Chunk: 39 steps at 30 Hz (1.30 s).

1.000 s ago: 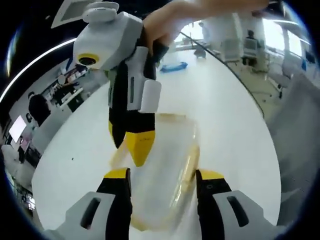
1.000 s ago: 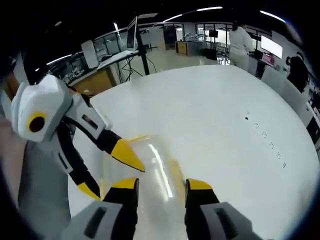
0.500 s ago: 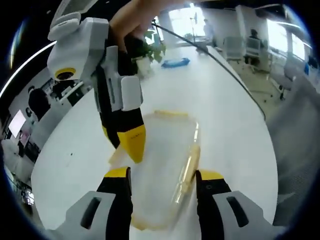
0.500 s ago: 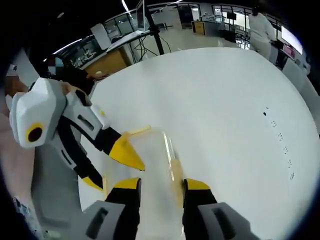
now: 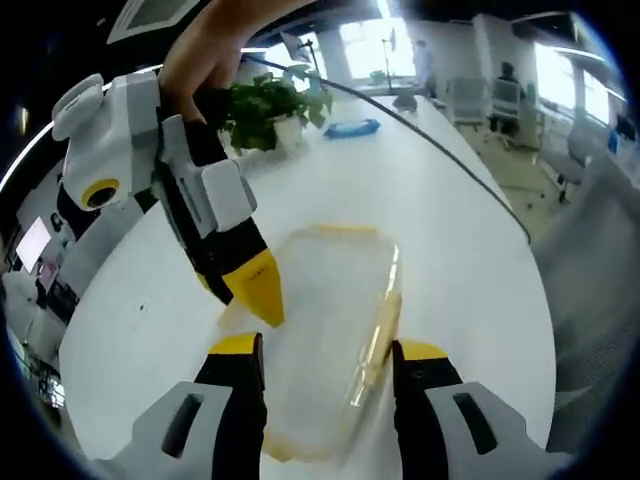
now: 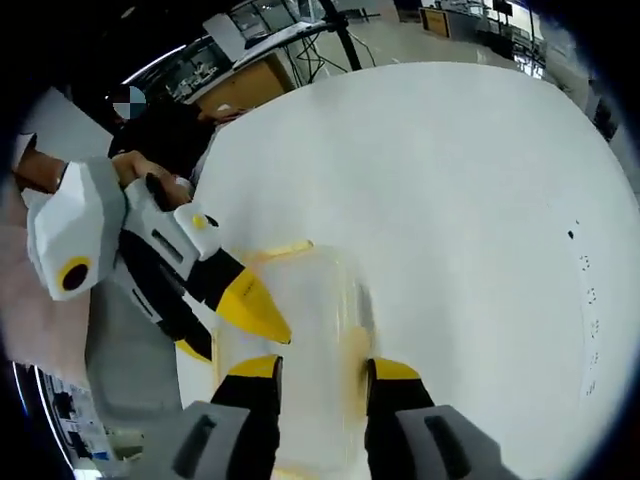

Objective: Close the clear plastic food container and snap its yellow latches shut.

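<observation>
— Left gripper view first: what's the left gripper (image 5: pixel 325 360) doing?
— Jaws spread apart, yellow tips on either side of the clear plastic container (image 5: pixel 325 330), nothing pinched. The container lies flat on the white table (image 5: pixel 450 220), lid down on it, well in from the table's curved edge. A yellow latch (image 5: pixel 378 335) runs along its long side by the right jaw tip.
— And the right gripper?
— Right gripper (image 5: pixel 255 290) comes in from the upper left of that view, held by a hand (image 5: pixel 205 50). Its yellow tips point down at the container's long side, at or just above the lid — contact, cannot tell.
— Right gripper view?
— Own jaws of the right gripper (image 6: pixel 318 368) stand open over the container (image 6: pixel 305 330), one tip each side, gripping nothing. Left gripper (image 6: pixel 235 310) enters from the left, one yellow tip on the container's near corner; the other tip sits lower, by the container's edge.
— Background?
— Potted plant (image 5: pixel 268 105) and a blue object (image 5: pixel 352 128) near the table's far edge. Small dark marks (image 6: pixel 585 290) on the tabletop in the right gripper view.
</observation>
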Motion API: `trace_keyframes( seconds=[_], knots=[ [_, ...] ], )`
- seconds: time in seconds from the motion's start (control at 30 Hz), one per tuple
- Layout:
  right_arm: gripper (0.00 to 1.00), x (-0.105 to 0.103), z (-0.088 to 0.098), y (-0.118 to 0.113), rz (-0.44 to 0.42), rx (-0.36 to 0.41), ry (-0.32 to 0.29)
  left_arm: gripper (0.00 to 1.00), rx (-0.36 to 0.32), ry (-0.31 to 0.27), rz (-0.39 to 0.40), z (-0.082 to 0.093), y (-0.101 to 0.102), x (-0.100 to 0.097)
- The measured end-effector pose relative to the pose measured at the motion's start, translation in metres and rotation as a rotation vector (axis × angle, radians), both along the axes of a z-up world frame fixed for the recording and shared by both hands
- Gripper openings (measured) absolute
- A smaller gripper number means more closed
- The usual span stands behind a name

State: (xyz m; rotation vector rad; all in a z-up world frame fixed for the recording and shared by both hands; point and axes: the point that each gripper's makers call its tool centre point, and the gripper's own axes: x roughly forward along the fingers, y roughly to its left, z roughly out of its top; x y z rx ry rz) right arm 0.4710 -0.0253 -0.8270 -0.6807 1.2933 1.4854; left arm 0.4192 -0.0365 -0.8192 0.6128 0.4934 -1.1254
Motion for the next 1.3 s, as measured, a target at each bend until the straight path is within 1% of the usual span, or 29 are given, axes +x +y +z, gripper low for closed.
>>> trace_keyframes(
  seconds=[0.1,0.2,0.23,0.27,0.3,0.4,0.5,0.57,0.67,0.7,0.77,0.8,0.83,0.87,0.9,0.93,0.97,1.0,1.07,1.17,1.3],
  knots=[
    [0.3,-0.001,-0.001,0.0,0.015,-0.008,0.01,0.48,-0.001,-0.002,0.004,-0.001,0.0,0.0],
    [0.3,-0.001,-0.001,-0.002,0.012,0.007,0.046,0.48,-0.006,-0.017,0.017,-0.001,-0.002,-0.001],
    [0.27,-0.001,-0.001,-0.002,0.011,0.009,0.05,0.48,-0.003,-0.019,0.019,-0.001,-0.002,0.0],
    [0.29,0.002,-0.002,-0.007,0.051,-0.019,0.079,0.48,-0.01,-0.014,0.012,-0.001,-0.005,-0.001],
    [0.29,0.007,-0.004,0.003,0.02,0.008,0.066,0.48,-0.001,-0.022,0.0,-0.001,-0.006,-0.003],
    [0.29,-0.003,-0.003,0.003,0.056,-0.019,0.052,0.48,-0.006,-0.023,0.005,-0.001,-0.005,-0.002],
    [0.3,-0.005,-0.003,0.002,0.061,-0.026,0.044,0.48,-0.005,-0.051,0.008,-0.003,-0.006,-0.003],
    [0.31,-0.007,-0.003,0.002,0.063,-0.024,0.042,0.48,-0.007,-0.058,0.01,-0.002,-0.006,-0.002],
    [0.33,-0.008,-0.003,0.002,0.077,-0.03,0.029,0.47,-0.039,-0.101,0.032,-0.002,-0.008,0.0],
    [0.33,-0.008,-0.002,0.002,0.08,-0.034,0.022,0.47,-0.051,-0.103,0.044,-0.002,-0.009,0.0],
    [0.34,-0.008,-0.002,0.002,0.079,-0.039,0.022,0.45,-0.026,-0.121,0.031,-0.003,-0.009,0.001],
    [0.34,-0.011,-0.002,0.004,0.089,-0.027,0.023,0.45,-0.025,-0.127,0.037,-0.003,-0.011,-0.002],
    [0.35,-0.01,-0.002,0.004,0.081,-0.032,0.023,0.45,-0.015,-0.143,0.03,-0.004,-0.01,-0.002],
    [0.36,-0.011,-0.002,0.004,0.079,-0.026,0.027,0.45,0.02,-0.197,0.009,-0.005,-0.009,-0.001],
    [0.37,-0.012,-0.003,0.003,0.077,-0.021,0.03,0.44,0.13,-0.31,-0.037,-0.007,-0.002,0.002],
    [0.39,-0.013,-0.003,0.003,0.07,-0.011,0.037,0.44,0.032,-0.222,0.022,-0.003,-0.008,-0.002],
    [0.39,-0.012,-0.003,0.002,0.065,-0.007,0.034,0.44,0.026,-0.21,0.012,-0.001,-0.007,-0.001],
    [0.39,-0.013,-0.003,0.002,0.06,-0.003,0.03,0.44,0.022,-0.2,0.013,-0.002,-0.009,-0.001],
    [0.39,-0.013,-0.002,0.002,0.059,0.002,0.029,0.44,0.031,-0.214,0.012,-0.004,-0.01,-0.002],
    [0.39,-0.012,-0.004,0.003,0.062,-0.004,0.023,0.43,0.027,-0.198,0.012,-0.004,-0.008,0.0],
    [0.39,-0.013,-0.004,0.002,0.055,-0.001,0.022,0.42,0.021,-0.199,0.012,-0.004,-0.008,-0.001]
  ],
)
